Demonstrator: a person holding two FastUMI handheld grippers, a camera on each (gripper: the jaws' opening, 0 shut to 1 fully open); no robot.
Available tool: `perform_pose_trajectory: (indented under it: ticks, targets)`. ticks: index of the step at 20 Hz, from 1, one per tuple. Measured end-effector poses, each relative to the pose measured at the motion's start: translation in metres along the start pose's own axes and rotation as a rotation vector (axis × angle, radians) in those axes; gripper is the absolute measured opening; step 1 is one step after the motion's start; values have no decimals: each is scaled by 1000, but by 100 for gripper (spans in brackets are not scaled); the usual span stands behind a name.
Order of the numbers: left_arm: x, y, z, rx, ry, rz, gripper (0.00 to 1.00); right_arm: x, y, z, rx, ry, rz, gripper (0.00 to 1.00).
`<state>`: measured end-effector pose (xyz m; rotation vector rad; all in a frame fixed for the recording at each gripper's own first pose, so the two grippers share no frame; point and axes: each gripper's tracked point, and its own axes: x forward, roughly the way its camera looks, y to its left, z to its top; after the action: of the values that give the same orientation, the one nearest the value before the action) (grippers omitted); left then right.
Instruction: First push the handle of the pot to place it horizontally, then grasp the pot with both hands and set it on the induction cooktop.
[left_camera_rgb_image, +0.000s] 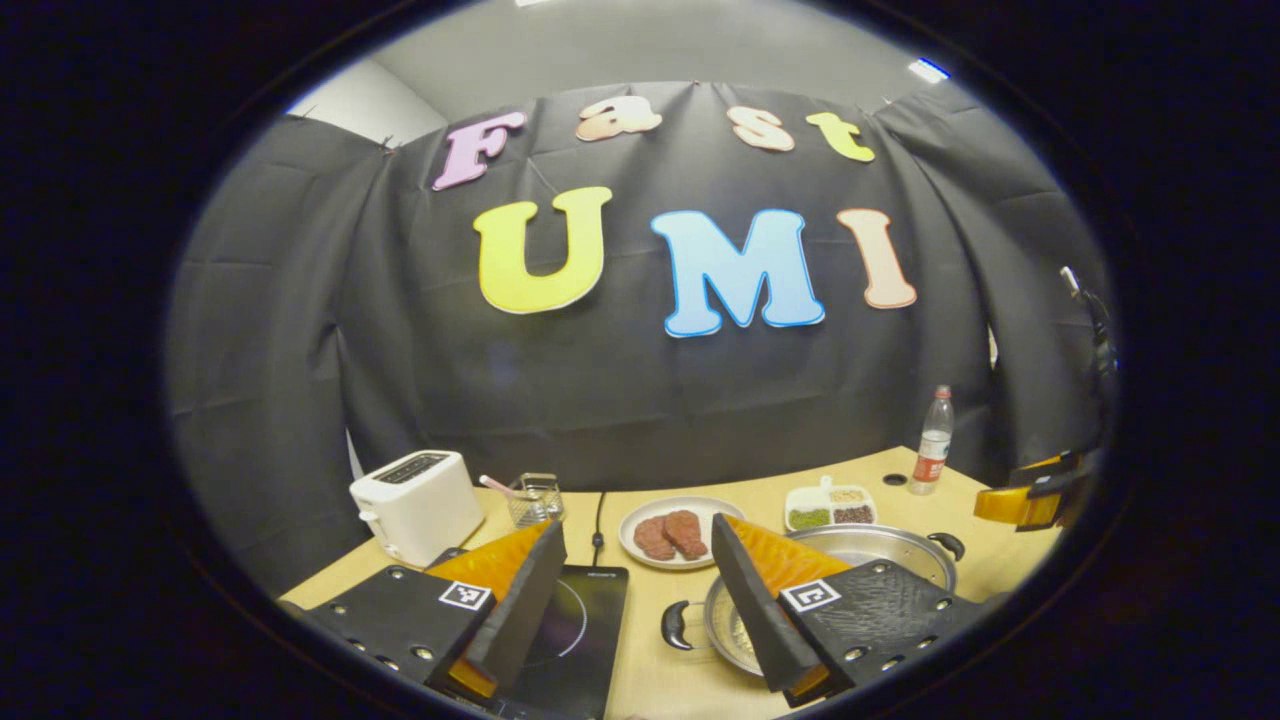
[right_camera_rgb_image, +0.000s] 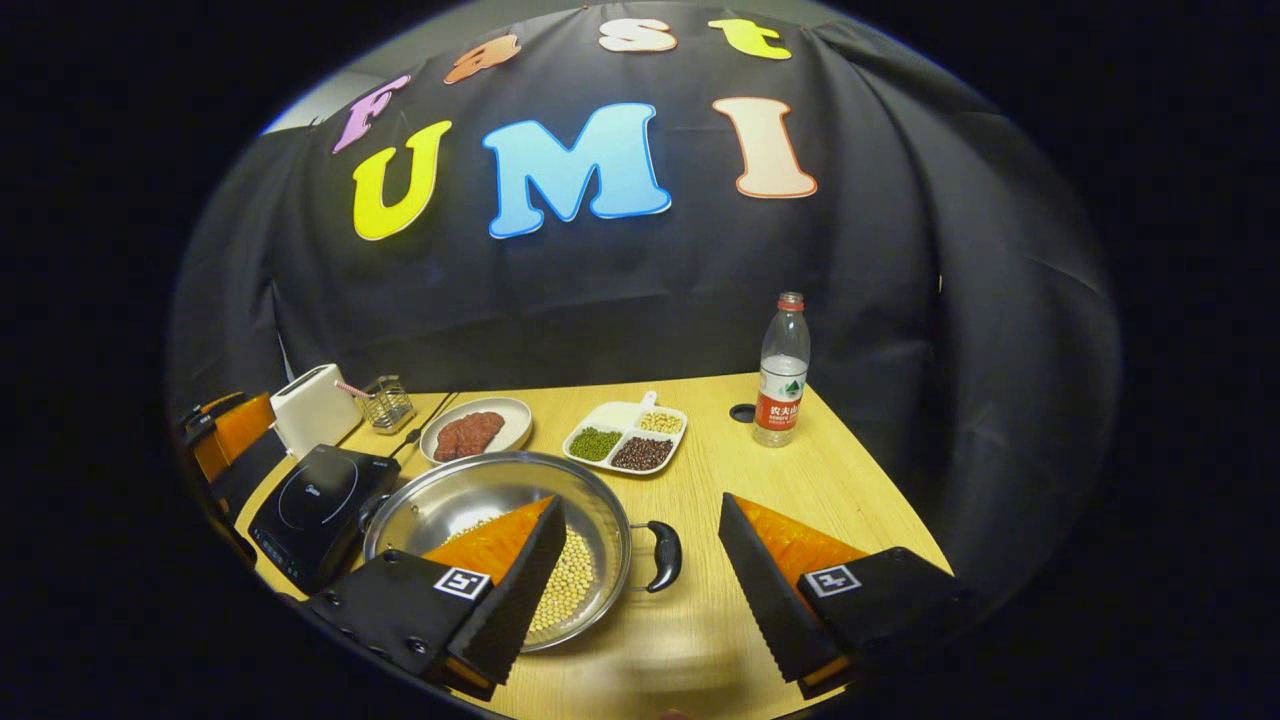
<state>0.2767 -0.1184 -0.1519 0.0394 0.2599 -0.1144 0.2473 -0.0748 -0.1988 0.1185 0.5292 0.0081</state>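
Note:
A shallow steel pot (right_camera_rgb_image: 470, 500) with pale beans (right_camera_rgb_image: 572, 578) in it stands on the wooden table, just right of the black induction cooktop (right_camera_rgb_image: 320, 500). One dark side handle (right_camera_rgb_image: 662, 555) lies between my right gripper's (right_camera_rgb_image: 640, 590) open fingers, and that gripper's left finger overlaps the pot. In the left gripper view the pot (left_camera_rgb_image: 870, 548) sits to the right of the cooktop (left_camera_rgb_image: 575, 620). Its near handle (left_camera_rgb_image: 678, 625) shows between my left gripper's (left_camera_rgb_image: 635, 610) open fingers and the far handle (left_camera_rgb_image: 948, 545) points away. The right gripper (left_camera_rgb_image: 1030, 500) hangs at the far right; the left gripper (right_camera_rgb_image: 225, 430) is at the far left.
At the back of the table are a white toaster (right_camera_rgb_image: 312, 405), a small wire basket (right_camera_rgb_image: 388, 402), a plate of red meat (right_camera_rgb_image: 475, 430), a divided dish of beans (right_camera_rgb_image: 628, 435) and a water bottle (right_camera_rgb_image: 782, 375). A cable (left_camera_rgb_image: 598, 520) runs back from the cooktop.

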Motion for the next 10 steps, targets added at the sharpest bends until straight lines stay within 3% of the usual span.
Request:
perform_pose_trajectory:
  ticks: [3, 4, 6, 7, 8, 10]
  targets:
    - [15, -8, -19, -10, 55, -49, 87, 9, 4, -8, -13, 28, -8, 98]
    - [20, -10, -23, -11, 67, -61, 87, 12, 6, -11, -21, 38, -11, 94]
    - [29, -14, -33, -18, 95, -87, 89, 19, 9, -15, -35, 51, -11, 98]
    - [34, -16, -39, -21, 112, -98, 89, 21, 10, -17, -41, 57, -13, 93]
    - [39, -17, -43, -26, 126, -107, 89, 24, 10, -19, -45, 62, -16, 98]
    - [47, -22, -57, -35, 160, -126, 87, 30, 12, -23, -51, 73, -20, 98]
